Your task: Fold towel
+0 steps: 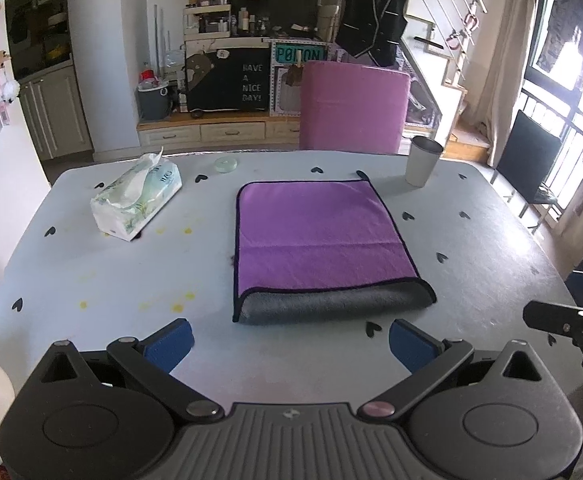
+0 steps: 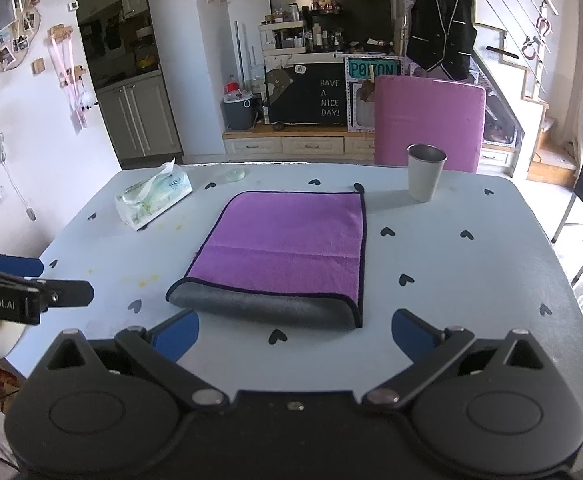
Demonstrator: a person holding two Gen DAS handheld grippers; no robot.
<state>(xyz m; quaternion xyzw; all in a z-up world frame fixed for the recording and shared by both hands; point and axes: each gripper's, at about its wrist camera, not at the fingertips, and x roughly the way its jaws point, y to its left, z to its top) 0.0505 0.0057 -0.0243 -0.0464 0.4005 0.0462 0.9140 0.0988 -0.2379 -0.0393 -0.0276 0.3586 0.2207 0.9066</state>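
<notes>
A purple towel (image 1: 315,236) with a grey underside lies folded flat in the middle of the pale table (image 1: 91,280). Its grey fold edge faces me. It also shows in the right wrist view (image 2: 287,246). My left gripper (image 1: 289,344) is open and empty, hovering just short of the towel's near edge. My right gripper (image 2: 295,336) is open and empty, also just short of the near edge. Part of the right gripper shows at the right of the left wrist view (image 1: 563,324), and the left gripper at the left of the right wrist view (image 2: 31,292).
A tissue pack (image 1: 137,198) lies left of the towel. A metal cup (image 1: 423,160) stands at the back right. A small clear dish (image 1: 226,164) sits at the back edge. A purple chair (image 1: 351,104) stands behind the table, a dark chair (image 1: 527,164) to the right.
</notes>
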